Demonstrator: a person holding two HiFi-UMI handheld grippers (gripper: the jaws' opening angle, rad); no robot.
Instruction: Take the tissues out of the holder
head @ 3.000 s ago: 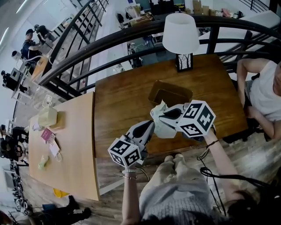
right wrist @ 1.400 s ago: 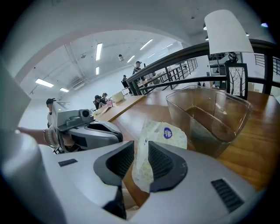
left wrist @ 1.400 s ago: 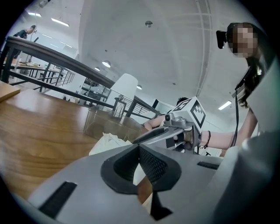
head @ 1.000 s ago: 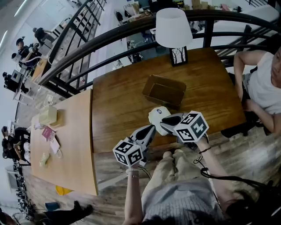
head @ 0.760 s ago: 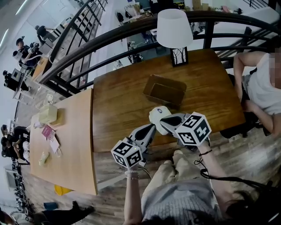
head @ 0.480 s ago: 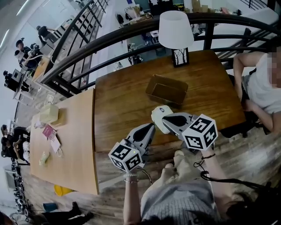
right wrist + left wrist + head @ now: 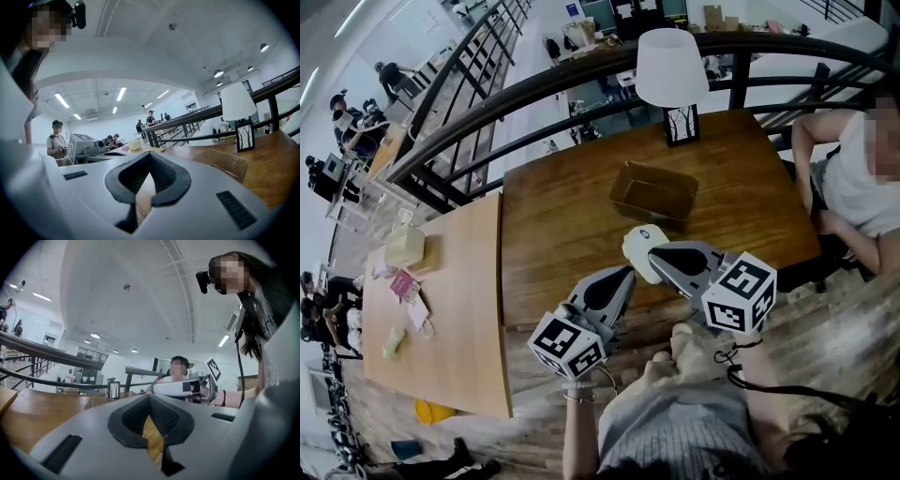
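In the head view, the brown holder stands mid-way across the dark wooden bench, in front of the white lamp. The white tissues lie outside the holder, near the bench's front edge and right at the tip of the right gripper. I cannot tell whether they touch. The left gripper hovers just beside it.

In the left gripper view, the jaws are together with nothing between them.

In the right gripper view, the jaws are likewise closed and empty. The holder sits ahead to the right, with the lamp behind it.
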